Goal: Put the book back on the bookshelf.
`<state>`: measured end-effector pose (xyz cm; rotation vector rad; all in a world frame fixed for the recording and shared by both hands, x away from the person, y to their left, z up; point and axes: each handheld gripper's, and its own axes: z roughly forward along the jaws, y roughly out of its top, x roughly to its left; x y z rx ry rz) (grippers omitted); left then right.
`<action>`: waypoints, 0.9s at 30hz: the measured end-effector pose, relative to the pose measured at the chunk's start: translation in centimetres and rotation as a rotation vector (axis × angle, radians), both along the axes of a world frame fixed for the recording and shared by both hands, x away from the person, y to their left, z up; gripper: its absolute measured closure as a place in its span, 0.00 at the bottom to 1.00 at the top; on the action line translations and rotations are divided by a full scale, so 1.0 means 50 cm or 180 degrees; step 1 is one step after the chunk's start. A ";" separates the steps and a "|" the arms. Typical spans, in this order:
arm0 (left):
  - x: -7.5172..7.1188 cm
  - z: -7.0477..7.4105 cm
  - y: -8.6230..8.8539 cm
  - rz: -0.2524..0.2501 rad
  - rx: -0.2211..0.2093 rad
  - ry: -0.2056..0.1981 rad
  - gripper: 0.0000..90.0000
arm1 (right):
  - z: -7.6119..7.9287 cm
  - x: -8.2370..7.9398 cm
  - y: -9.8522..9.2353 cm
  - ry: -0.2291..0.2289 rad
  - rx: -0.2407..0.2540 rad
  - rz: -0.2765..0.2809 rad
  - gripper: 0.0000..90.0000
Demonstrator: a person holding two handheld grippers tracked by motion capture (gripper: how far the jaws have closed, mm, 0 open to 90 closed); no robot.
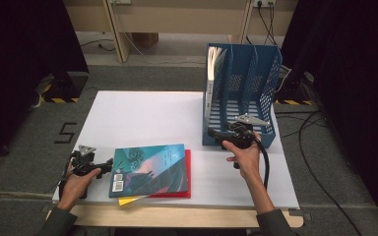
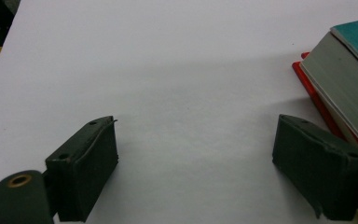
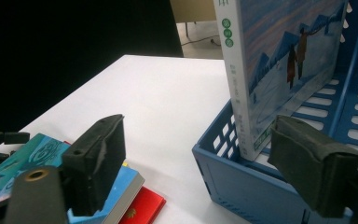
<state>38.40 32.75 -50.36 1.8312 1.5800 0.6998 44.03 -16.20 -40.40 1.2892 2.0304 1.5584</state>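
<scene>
So the left claw (image 1: 109,163) is spread wide with nothing in it, low over the white tabletop (image 1: 142,118), right at the spine edge of the teal book (image 1: 150,169). That book has a barcode sticker, title too blurry to read, and it mostly hides a red book (image 1: 188,172) underneath. The right claw (image 1: 215,132) is wide open too, empty, at the front of the blue file rack (image 1: 243,93), where a snowy-cover book (image 3: 279,70) stands in the leftmost slot, top cut off.

Matt white table (image 1: 142,118), perforated blue plastic rack (image 1: 256,93), glossy-covered teal book (image 1: 150,169) — jaws matt black.
</scene>
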 end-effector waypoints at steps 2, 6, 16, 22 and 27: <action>0.000 0.000 0.000 -0.0005 -0.0003 0.0005 0.14 | -0.005 -0.005 0.002 -0.0017 -0.0025 0.0061 0.18; 0.000 0.000 0.001 -0.0009 -0.0005 0.0001 0.14 | -0.016 -0.014 0.007 0.0026 -0.0042 0.0116 0.18; 0.000 0.000 0.001 -0.0017 -0.0006 0.0001 0.14 | -0.046 -0.036 0.014 0.0182 -0.0088 0.0223 0.18; 0.001 0.000 0.001 -0.0016 -0.0006 -0.0002 0.14 | -0.061 -0.051 0.020 0.0221 -0.0127 0.0267 0.20; 0.001 0.000 0.000 -0.0015 0.0006 -0.0001 0.14 | -0.072 -0.061 0.025 0.0265 -0.0136 0.0313 0.22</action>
